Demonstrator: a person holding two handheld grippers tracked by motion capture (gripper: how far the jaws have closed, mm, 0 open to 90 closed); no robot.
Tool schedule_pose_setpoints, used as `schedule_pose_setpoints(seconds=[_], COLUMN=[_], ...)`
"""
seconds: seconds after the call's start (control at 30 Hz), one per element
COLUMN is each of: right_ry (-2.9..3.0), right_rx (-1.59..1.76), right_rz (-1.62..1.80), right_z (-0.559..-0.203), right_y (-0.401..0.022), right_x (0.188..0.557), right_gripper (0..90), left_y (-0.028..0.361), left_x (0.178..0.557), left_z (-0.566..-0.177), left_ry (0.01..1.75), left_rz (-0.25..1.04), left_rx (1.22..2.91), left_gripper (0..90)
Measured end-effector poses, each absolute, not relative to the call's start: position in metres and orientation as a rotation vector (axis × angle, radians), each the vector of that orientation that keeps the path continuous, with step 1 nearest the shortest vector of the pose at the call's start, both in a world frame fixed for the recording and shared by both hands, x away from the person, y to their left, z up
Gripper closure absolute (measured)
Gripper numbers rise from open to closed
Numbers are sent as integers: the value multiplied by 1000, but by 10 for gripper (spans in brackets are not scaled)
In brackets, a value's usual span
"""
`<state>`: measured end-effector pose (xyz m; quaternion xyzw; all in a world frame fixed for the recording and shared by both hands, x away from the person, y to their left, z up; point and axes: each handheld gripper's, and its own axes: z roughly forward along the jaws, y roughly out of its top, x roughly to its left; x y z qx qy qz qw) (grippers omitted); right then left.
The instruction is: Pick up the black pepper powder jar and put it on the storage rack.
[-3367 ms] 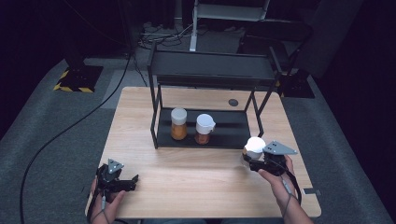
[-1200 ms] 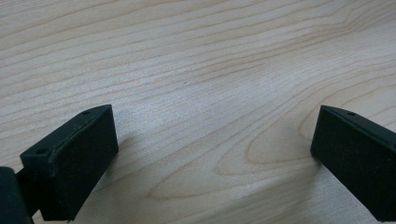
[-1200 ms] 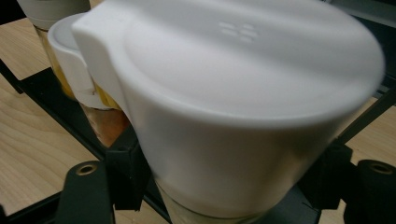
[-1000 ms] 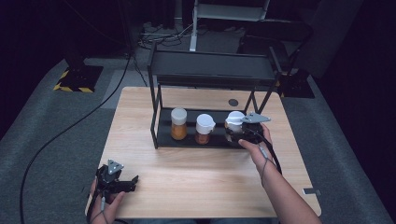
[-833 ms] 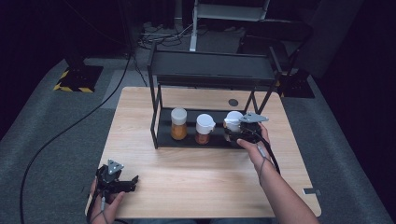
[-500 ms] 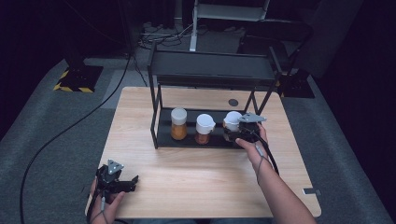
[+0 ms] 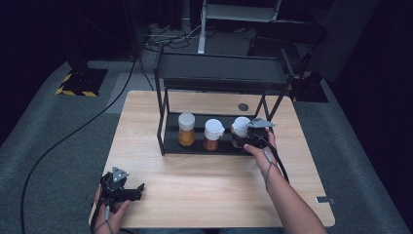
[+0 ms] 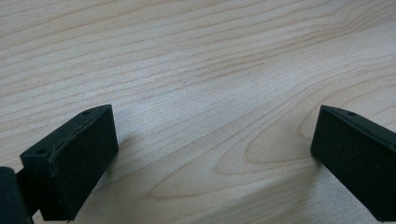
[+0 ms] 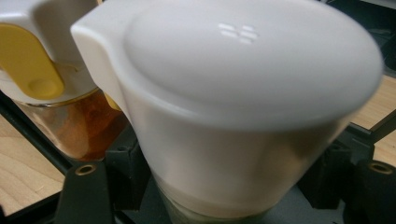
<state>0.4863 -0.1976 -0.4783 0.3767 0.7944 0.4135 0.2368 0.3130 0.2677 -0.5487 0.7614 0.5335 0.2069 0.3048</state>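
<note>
Here the wooden bench (image 7: 195, 180) carries a black two-tier rack (image 7: 219, 73), whose lower shelf (image 7: 195, 145) holds two jars in a row: a spice jar with orange contents and a white cap (image 7: 186, 129), and a second jar with a white spouted lid (image 7: 213, 134). At the right end of that row is the third jar (image 7: 239, 127), with the same white flip-top lid (image 9: 252, 84).

The right hand-held gripper (image 7: 246, 139) is clamped on this jar just under the lid, its jaws set to the jar's width, and the jar sits at or just above the shelf; from the high view I cannot tell whether its base already touches.

In the right gripper view the body under the lid looks like clear glass or hard plastic, so I judge it stiff, smooth and fairly slippery, light to moderate in weight, and breakable if dropped on the metal shelf. The best hold is on the straight body below the lid's flare, never on the lid, which could pop open.

The left hand-held gripper (image 7: 122, 191) rests near the bench's front left corner, jaws spread wide with nothing between them.
</note>
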Motion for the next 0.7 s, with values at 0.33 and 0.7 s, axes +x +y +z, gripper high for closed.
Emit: schedule_pose_setpoints(seconds=[0.33,0.7], right_ry=[2188,2179], right_rx=[1044,1067], right_rz=[1132,1156], right_z=[-485,-487], right_y=[-197,-202], right_x=[488,488], right_gripper=[304,302], left_y=[268,268], left_x=[313,313], left_z=[-549,-549], left_ry=[1413,1411], left_rz=[548,549], left_rx=[2016,2017], left_gripper=[3,3])
